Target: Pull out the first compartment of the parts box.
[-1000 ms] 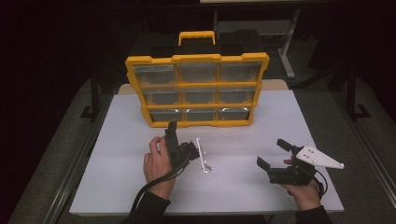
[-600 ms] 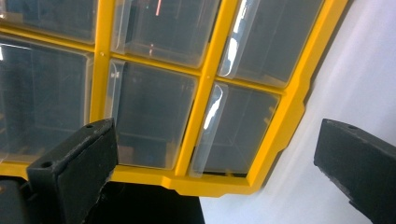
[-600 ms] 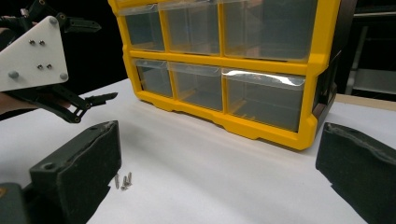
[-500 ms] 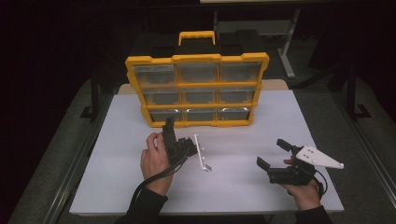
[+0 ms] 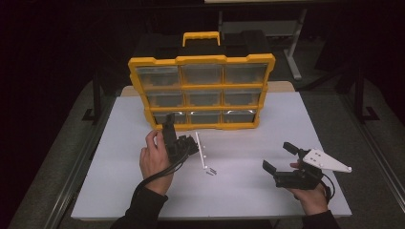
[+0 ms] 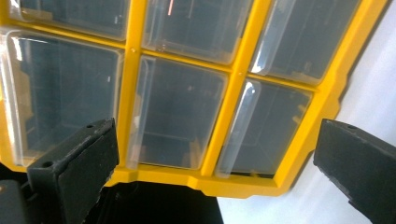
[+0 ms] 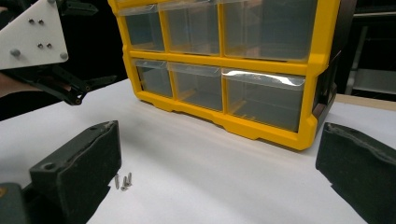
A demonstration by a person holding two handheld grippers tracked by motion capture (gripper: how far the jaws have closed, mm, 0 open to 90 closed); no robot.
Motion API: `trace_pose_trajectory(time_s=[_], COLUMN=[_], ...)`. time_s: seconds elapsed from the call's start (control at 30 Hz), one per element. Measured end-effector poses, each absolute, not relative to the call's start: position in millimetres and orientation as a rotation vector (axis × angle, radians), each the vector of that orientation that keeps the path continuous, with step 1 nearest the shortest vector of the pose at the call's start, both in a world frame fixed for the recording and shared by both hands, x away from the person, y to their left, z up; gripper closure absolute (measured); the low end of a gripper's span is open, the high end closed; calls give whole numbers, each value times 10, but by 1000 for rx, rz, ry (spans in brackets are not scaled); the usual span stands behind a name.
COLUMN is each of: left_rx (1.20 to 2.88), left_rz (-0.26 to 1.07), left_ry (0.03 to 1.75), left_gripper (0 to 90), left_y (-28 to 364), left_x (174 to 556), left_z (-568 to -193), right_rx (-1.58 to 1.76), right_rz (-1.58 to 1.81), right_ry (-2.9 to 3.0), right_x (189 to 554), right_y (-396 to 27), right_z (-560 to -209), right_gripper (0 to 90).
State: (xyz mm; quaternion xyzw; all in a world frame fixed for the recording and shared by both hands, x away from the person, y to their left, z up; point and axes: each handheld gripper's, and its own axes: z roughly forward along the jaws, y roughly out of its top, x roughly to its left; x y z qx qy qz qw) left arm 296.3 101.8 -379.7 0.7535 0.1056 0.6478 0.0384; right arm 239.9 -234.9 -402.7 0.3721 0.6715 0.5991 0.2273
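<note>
Standing upright at the far middle of the white table, the yellow organiser showed three rows of clear drawers, its yellow handle on top. The left gripper was held close against the organiser's lower left corner, by the bottom-left drawer, though whether it touched the frame could not be told from above. In the left gripper view its two black jaws stood wide apart with nothing between them, and the organiser's drawers and yellow frame lay just ahead, tilted in the picture. The left hand gripped the tool from behind, its cable trailing toward the sleeve.

The right gripper was held low over the table's right side, well apart from the organiser, its jaws likewise spread and empty. A few small screws lay on the bare table between the two grippers; the right gripper view showed them just beside its own left jaw. The right hand was near the table's front edge.
</note>
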Motion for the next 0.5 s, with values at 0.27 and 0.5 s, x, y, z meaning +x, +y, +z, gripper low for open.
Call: trace_pose_trajectory(time_s=[0.27, 0.5], left_rx=[2287, 2266], left_rz=[2019, 2049], left_ry=[327, 333], left_gripper=[0, 0], left_y=[1057, 1086], left_x=[2996, 3029], left_z=[-3711, -3623], right_rx=[1025, 1025], right_rz=[1650, 1650], right_ry=[1852, 1851], right_x=[2398, 2399], right_y=[-2348, -2349], right_z=[-4027, -4027], right_gripper=[0, 0])
